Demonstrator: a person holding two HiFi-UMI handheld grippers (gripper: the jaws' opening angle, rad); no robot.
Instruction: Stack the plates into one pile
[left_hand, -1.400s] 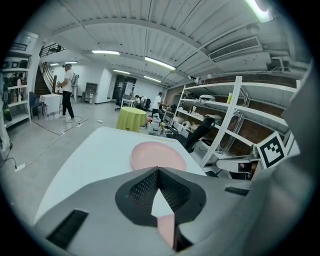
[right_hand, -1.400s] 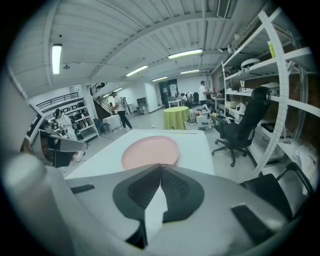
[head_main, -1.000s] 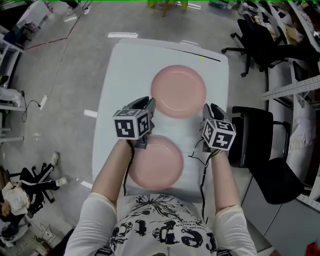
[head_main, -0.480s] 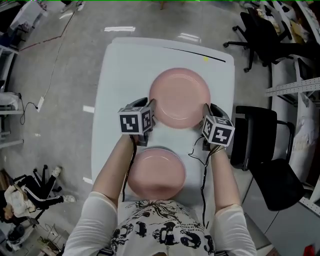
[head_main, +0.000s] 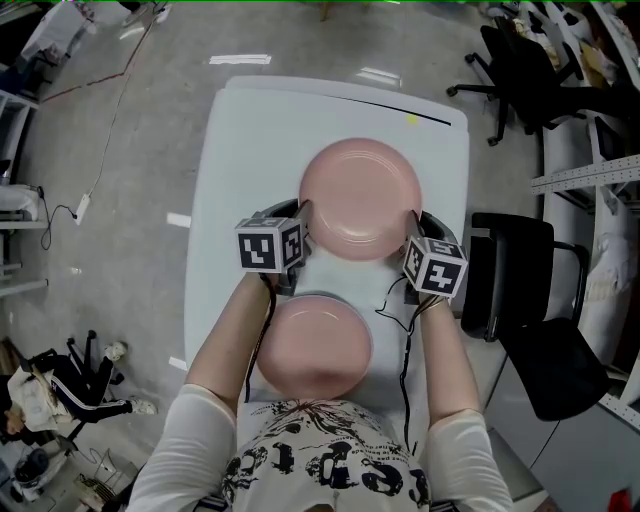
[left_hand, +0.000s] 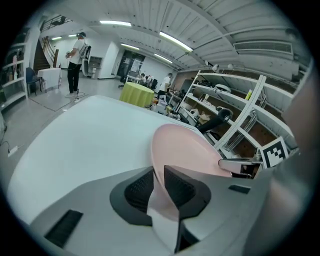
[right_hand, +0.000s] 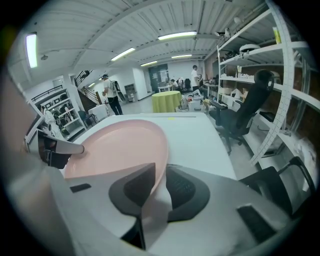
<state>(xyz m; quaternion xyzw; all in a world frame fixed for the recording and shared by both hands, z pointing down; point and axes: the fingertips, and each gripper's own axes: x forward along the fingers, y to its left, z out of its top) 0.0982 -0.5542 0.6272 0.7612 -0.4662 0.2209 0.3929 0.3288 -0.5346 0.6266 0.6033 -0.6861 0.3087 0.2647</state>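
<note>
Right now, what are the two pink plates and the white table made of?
Far pink plate and near pink plate: probably plastic or melamine, with a smooth satin finish. The signs are a thin rim, even pale colour and soft sheen. Glazed ceramic is possible.
Table: looks like white laminate or plastic, flat, even and only faintly shiny.

Both bare forearms reach forward side by side, with the left gripper (head_main: 303, 208) and the right gripper (head_main: 412, 216) level and well apart. Each gripper's jaws are closing on opposite rims of one plate (head_main: 360, 198), pressing against it.
</note>
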